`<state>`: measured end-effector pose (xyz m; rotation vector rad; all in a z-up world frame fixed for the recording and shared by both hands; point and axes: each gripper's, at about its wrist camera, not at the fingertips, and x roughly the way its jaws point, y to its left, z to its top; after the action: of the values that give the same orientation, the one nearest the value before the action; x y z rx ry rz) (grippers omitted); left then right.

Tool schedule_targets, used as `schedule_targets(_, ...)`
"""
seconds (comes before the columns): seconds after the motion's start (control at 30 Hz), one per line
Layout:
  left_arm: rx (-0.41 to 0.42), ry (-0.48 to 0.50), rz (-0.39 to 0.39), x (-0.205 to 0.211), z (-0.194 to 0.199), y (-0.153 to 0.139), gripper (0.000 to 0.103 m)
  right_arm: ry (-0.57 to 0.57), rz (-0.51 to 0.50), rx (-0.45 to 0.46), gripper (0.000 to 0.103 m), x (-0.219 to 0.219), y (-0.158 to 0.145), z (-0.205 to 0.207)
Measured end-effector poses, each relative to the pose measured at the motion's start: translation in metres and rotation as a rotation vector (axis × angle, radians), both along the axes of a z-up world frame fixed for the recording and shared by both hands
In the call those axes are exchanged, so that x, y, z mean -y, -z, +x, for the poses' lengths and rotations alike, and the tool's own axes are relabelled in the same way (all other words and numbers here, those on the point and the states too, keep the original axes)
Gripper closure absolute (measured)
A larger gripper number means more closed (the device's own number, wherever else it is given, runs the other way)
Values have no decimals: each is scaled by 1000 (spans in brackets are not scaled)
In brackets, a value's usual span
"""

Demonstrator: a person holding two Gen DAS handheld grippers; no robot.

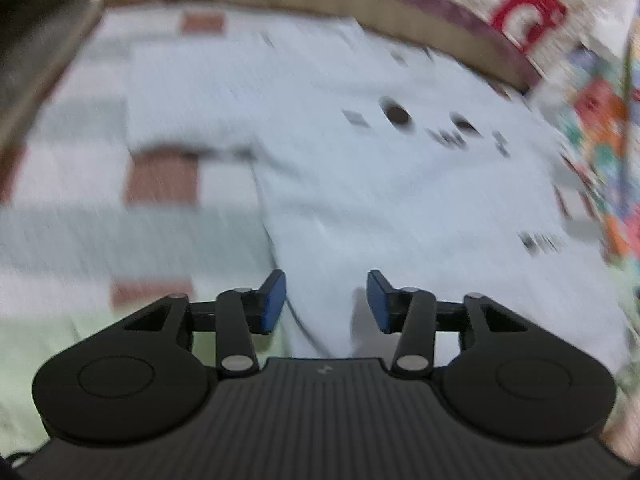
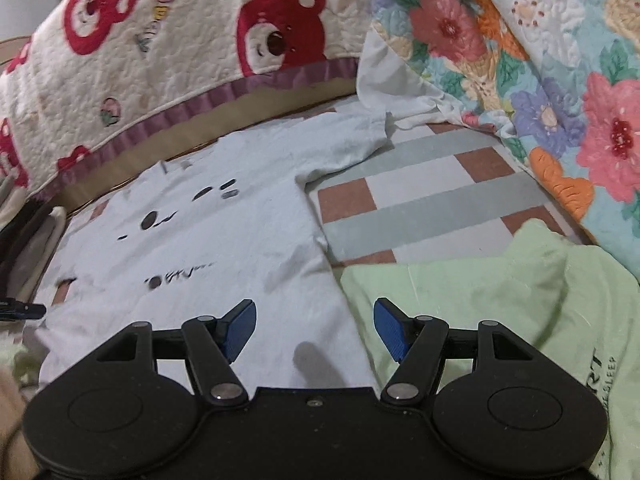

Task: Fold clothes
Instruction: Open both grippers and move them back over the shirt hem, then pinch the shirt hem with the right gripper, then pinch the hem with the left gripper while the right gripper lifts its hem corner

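While shirt lies flat, both grippers empty.

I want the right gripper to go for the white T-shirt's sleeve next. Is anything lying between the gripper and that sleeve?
Nothing visible does. The right gripper hangs open over the white T-shirt, whose sleeve lies flat on the checked sheet. The green garment lies off to the right, and the floral quilt beyond the sleeve.

Both grippers, left gripper and right gripper, are matte black, with blue ribbed pads on the fingers, silver pivot pins, round side housings and a ridged body.
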<state>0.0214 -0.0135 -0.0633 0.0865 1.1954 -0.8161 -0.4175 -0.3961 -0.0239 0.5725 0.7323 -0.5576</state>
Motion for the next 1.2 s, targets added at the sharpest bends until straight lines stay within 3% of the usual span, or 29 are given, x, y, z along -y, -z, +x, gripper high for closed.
schedule_targets(0.23,-114,95,62,-6,-29,-6,48,45,91,-71,33,-14,26,-24)
schedule_targets(0.33,-204,101,53,-4,-32,-1,46,38,155,-37,36,-15,38,-32)
schedule_targets(0.37,-240,104,54,-4,-34,2,46,31,182,-15,59,-15,41,-34)
schedule_targets(0.4,-264,102,66,-3,-36,4,46,10,196,17,72,-16,41,-36)
schedule_targets(0.53,-225,190,121,1,-55,-5,46,-26,156,80,86,-22,34,-39)
schedule_targets(0.67,-168,331,139,6,-72,-19,43,-33,124,99,85,-25,32,-39)
schedule_targets(0.73,-153,378,163,8,-79,-22,43,-26,122,75,81,-25,35,-37)
schedule_targets(0.8,-137,415,186,10,-84,-22,42,-13,124,45,68,-24,38,-36)
schedule_targets(0.83,-125,431,204,11,-87,-21,41,-3,130,40,54,-24,40,-37)
schedule_targets(0.97,-74,467,278,14,-93,-12,39,41,156,53,52,-26,47,-43)
schedule_targets(1.0,-59,469,298,15,-94,-9,41,42,149,70,59,-28,47,-45)
schedule_targets(1.03,-94,444,275,13,-91,-7,59,32,125,98,99,-31,47,-47)
schedule_targets(1.07,-134,416,247,11,-88,-6,91,20,79,130,97,-36,43,-48)
schedule_targets(1.13,-181,373,211,8,-83,-5,99,15,-2,169,97,-41,33,-46)
schedule_targets(1.2,-49,386,213,8,-82,-22,99,4,-53,204,97,-38,21,-39)
